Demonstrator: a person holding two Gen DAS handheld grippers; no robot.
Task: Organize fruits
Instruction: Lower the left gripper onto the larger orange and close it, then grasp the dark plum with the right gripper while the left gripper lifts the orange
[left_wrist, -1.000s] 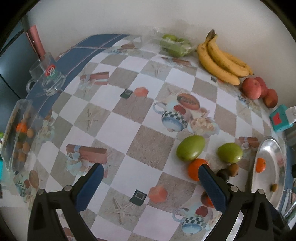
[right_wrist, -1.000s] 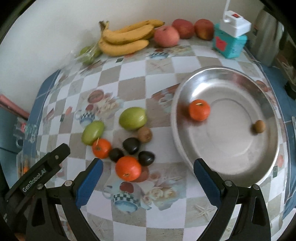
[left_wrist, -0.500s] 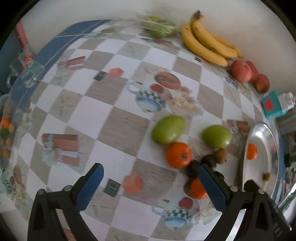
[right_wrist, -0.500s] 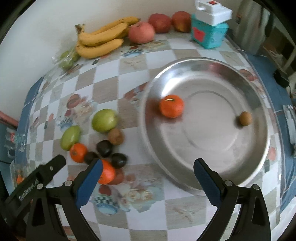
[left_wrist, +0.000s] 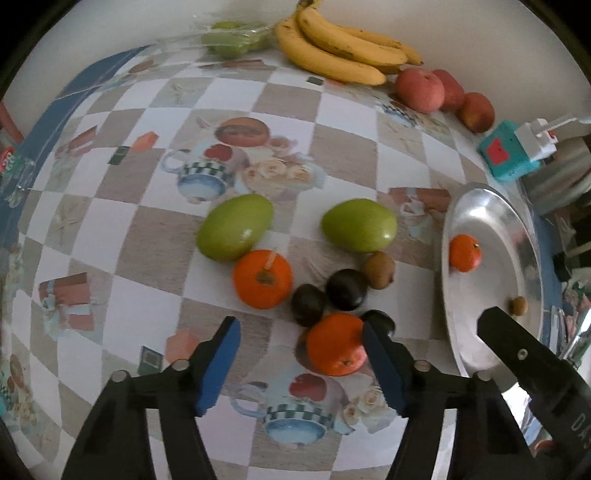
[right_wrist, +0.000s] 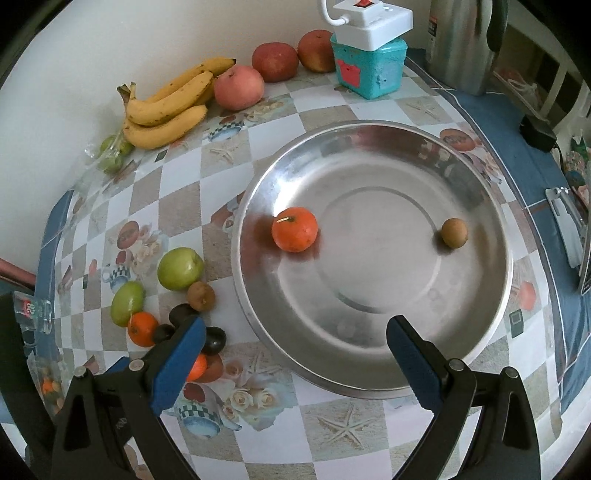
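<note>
My left gripper (left_wrist: 301, 360) is open and hovers low over a cluster of fruit: an orange (left_wrist: 335, 343) close to its right finger, a second orange (left_wrist: 263, 278), two green fruits (left_wrist: 235, 232) (left_wrist: 359, 225), dark plums (left_wrist: 346, 289) and a kiwi (left_wrist: 379, 270). My right gripper (right_wrist: 293, 360) is open and empty above the near rim of the steel bowl (right_wrist: 491, 321). The bowl holds an orange (right_wrist: 294, 229) and a small brown fruit (right_wrist: 454, 232). The cluster also shows left of the bowl in the right wrist view (right_wrist: 180, 268).
Bananas (right_wrist: 166, 107), three red apples (right_wrist: 239, 88) and bagged green fruit (right_wrist: 110, 155) line the back wall. A teal box with a white power strip (right_wrist: 369, 70) stands behind the bowl. A glass mug (right_wrist: 33, 310) is at the left table edge.
My left gripper has moved right and down toward the fruit cluster, its fingers narrower. My right gripper has shifted right, over the bowl. No fruit has moved.
</note>
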